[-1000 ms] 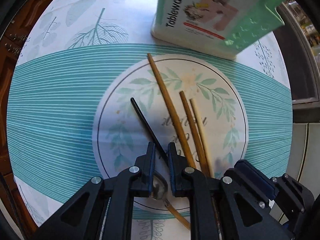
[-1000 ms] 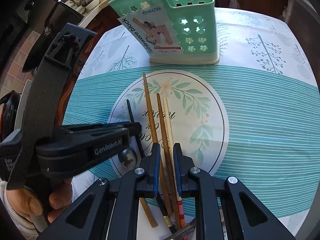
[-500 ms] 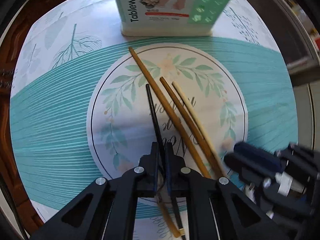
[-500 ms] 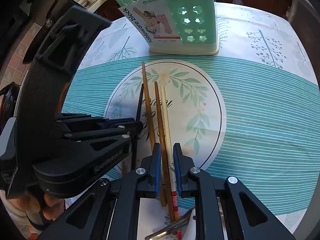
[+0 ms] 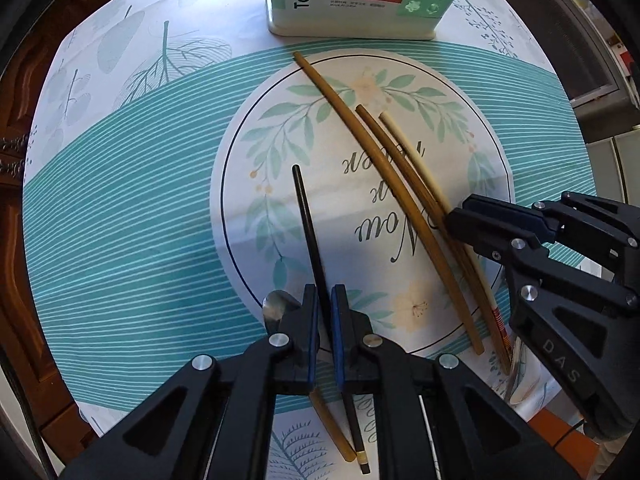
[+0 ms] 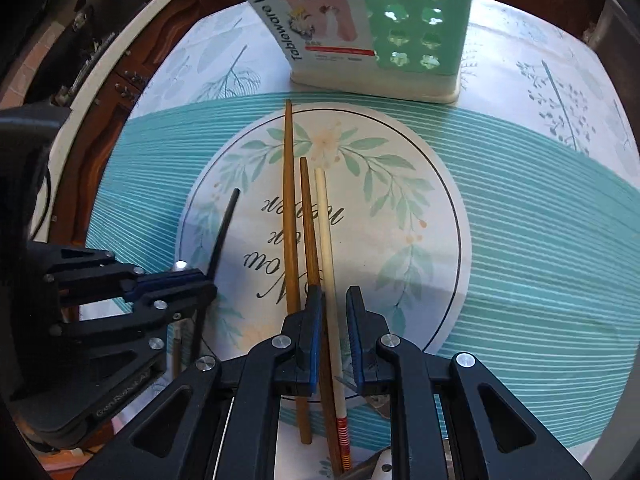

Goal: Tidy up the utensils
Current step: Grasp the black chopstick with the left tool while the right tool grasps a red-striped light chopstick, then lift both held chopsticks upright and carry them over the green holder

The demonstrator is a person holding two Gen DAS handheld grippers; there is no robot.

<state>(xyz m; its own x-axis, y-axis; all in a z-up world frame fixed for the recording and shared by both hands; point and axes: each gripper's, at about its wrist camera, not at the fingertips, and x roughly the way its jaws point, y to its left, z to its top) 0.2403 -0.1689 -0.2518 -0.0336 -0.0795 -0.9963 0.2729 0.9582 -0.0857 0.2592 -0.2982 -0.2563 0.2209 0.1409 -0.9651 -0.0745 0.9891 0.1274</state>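
Several chopsticks lie on the round floral mat (image 5: 400, 208). My left gripper (image 5: 325, 300) is shut on a black chopstick (image 5: 306, 220), which is lifted off the mat; the same chopstick (image 6: 222, 232) and the left gripper (image 6: 200, 280) show in the right wrist view. My right gripper (image 6: 334, 300) straddles a cream chopstick (image 6: 326, 232) and a brown one (image 6: 308, 216), jaws narrowly apart, not clamped. A longer tan chopstick (image 6: 288, 200) lies just left of them. The right gripper (image 5: 460, 216) also shows in the left wrist view. The green utensil holder (image 6: 400, 24) stands at the far end.
A steel spoon bowl (image 5: 276, 308) lies under my left fingers, with a tan handle (image 5: 332, 428) below. Another metal utensil (image 6: 380, 404) lies under my right gripper. The cloth-covered table (image 6: 540, 240) ends in dark wood furniture (image 6: 100, 120) on the left.
My left gripper has closed on the black chopstick and lifted it, swinging its tip leftward. My right gripper has moved forward over the cream and brown chopsticks.
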